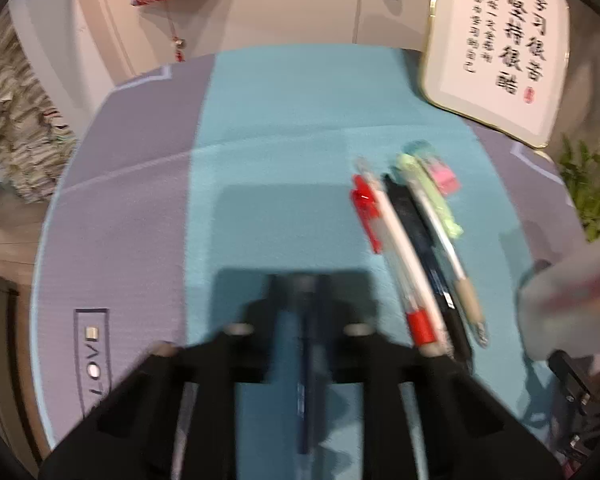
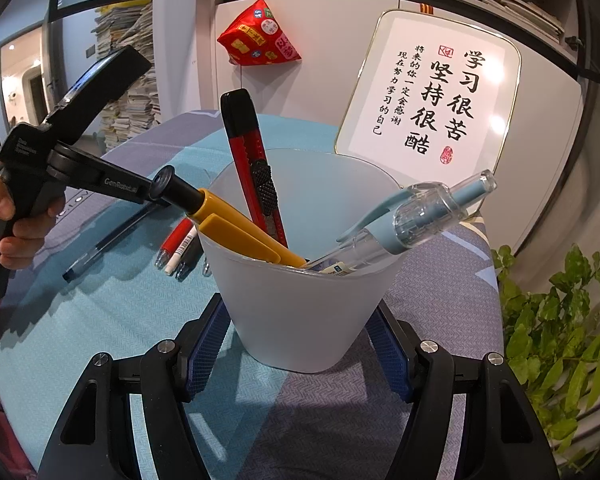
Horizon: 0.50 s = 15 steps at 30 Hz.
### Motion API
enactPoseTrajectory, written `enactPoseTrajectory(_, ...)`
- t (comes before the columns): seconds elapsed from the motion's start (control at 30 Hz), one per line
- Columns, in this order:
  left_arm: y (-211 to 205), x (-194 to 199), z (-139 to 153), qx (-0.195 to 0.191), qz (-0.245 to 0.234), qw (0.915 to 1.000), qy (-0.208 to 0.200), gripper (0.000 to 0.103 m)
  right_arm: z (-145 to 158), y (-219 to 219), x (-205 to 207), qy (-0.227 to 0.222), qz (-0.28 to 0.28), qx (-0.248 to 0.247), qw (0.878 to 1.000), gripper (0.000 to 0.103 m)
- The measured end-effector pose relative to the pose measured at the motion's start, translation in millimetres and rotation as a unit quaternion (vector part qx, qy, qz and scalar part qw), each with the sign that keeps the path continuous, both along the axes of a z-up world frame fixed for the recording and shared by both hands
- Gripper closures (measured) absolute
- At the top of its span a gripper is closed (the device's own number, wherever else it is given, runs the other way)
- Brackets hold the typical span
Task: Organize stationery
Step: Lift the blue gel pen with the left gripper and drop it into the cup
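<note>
While pens [image 1: 412,248] crowd its right, the mat's [image 1: 148,216] left lies open.

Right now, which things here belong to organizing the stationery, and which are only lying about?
Job: frosted cup, red utility knife, yellow pen, light blue pen, dark pen, pens on the mat.

Lying about: calligraphy plaque, red hanging pouch, plant.

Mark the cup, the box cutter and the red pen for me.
cup [image 2: 300,312]: right wrist view, front wall.
box cutter [image 2: 247,148]: right wrist view, red body above the slider.
red pen [image 1: 396,252]: left wrist view, white barrel.
</note>
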<state>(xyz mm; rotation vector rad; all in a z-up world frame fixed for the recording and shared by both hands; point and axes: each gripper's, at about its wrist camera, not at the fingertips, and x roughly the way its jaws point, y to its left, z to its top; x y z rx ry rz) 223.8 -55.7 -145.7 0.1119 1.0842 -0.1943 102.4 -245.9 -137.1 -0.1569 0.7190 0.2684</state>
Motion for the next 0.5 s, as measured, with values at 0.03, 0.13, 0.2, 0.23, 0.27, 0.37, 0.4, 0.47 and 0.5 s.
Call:
enactPoseTrajectory(0.03, 1, -1, 1, 0.000, 0.003, 1.0000, 0.001, 0.093, 0, 0, 0, 0.000, 0.000, 0.000, 1.000, 0.033)
enactPoseTrajectory(0.13, 1, -9, 10, -0.008, 0.003, 0.9999, -0.009, 0.093, 0, -1, 1, 0.002, 0.000, 0.001, 1.000, 0.033)
enactPoseTrajectory(0.2, 2, -18, 22, -0.020, -0.001, 0.9996, -0.022, 0.093, 0, -2, 1, 0.002, 0.000, 0.000, 1.000, 0.033)
enactPoseTrajectory(0.23, 3, -22, 29, -0.025, -0.003, 0.9993, -0.029, 0.093, 0, -2, 2, 0.002, 0.000, 0.000, 1.000, 0.033)
enactPoseTrajectory(0.27, 3, -23, 34, -0.028, -0.004, 0.9990, -0.034, 0.093, 0, -2, 2, 0.002, 0.000, 0.000, 1.000, 0.033)
enactPoseTrajectory(0.37, 7, -38, 54, -0.043, -0.006, 0.9975, -0.056, 0.093, 0, -2, 2, 0.002, 0.000, 0.000, 1.000, 0.033)
enactPoseTrajectory(0.4, 9, -43, 60, -0.048, -0.008, 0.9968, -0.064, 0.093, 0, -2, 2, 0.002, 0.000, 0.000, 1.000, 0.033)
enactPoseTrajectory(0.47, 11, -55, 73, -0.056, -0.011, 0.9951, -0.080, 0.093, 0, -2, 2, 0.002, 0.000, 0.000, 1.000, 0.033)
enactPoseTrajectory(0.5, 11, -61, 79, -0.060, -0.014, 0.9943, -0.087, 0.093, 0, -2, 2, 0.002, 0.000, 0.000, 1.000, 0.033)
